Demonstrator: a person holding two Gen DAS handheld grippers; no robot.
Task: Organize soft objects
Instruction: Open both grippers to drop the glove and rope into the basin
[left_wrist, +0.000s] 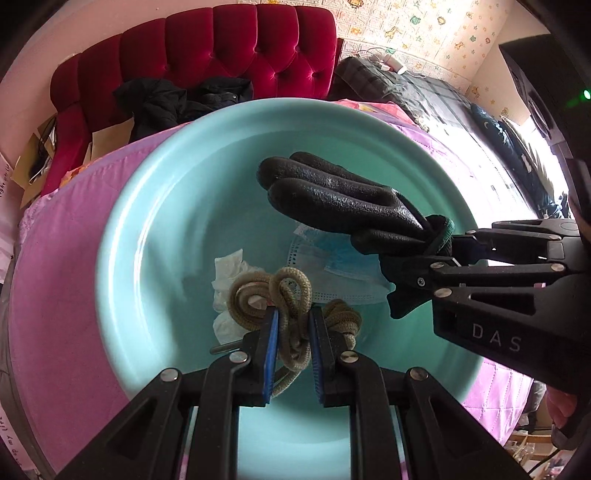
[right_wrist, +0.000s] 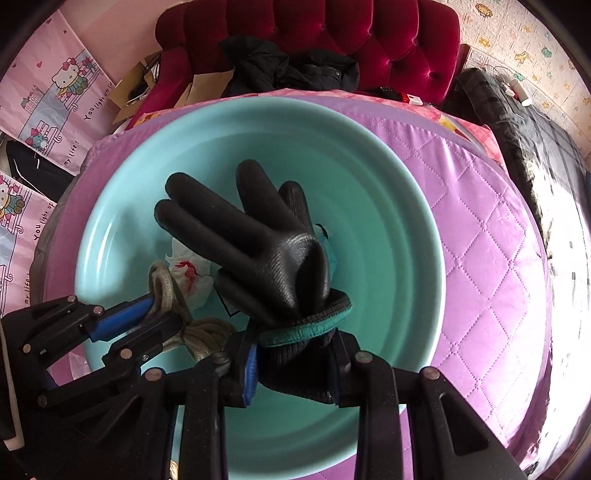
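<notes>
Both things look light and limp, so they will sag and swing from wherever they are pinched. The rope (left_wrist: 286, 295) is a loose tan tangle that could slip free loop by loop; its thick middle is the safest hold. The left tongs (left_wrist: 291, 328) pinch it there, above the basin (left_wrist: 147, 206), near its front rim. The glove (right_wrist: 255, 236) is rubbery and grippy; the right tongs (right_wrist: 295, 354) clamp its knit cuff, fingers drooping over the basin's middle.

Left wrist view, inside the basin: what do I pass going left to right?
Crumpled white tissue → coiled tan rope held by the left tongs → pale blue face mask → black rubber-coated glove held by the right tongs.
</notes>
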